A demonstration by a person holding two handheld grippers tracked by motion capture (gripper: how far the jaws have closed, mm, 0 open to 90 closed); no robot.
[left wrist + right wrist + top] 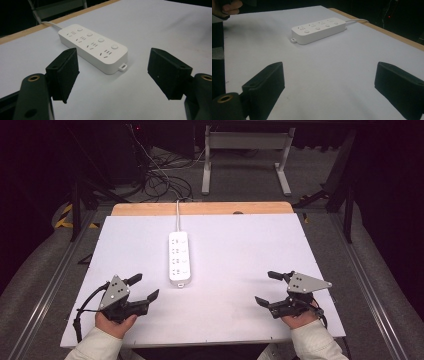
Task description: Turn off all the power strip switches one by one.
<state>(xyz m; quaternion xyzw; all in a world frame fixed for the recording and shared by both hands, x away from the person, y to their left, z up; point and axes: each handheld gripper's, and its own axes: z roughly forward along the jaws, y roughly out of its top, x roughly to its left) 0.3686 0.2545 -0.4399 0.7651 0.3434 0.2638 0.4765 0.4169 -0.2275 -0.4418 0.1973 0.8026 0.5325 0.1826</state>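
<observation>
A white power strip [179, 258] with several sockets and round buttons lies lengthwise in the middle of the white table top [240, 250]; its white cable [177, 215] runs off the far edge. My left gripper [146, 287] hovers at the near left, open and holding nothing, just short of the strip's near end. The left gripper view has the strip [93, 46] close ahead between the spread jaws. My right gripper [268, 287] is at the near right, open too, with nothing between its jaws. The right gripper view places the strip [318, 29] farther off.
A wooden board edge [200, 208] borders the table's far side. Beyond it on the floor lie tangled cables [160, 180] and a white desk frame [245, 150]. A hand [229, 7] sits in the right gripper view's top left corner.
</observation>
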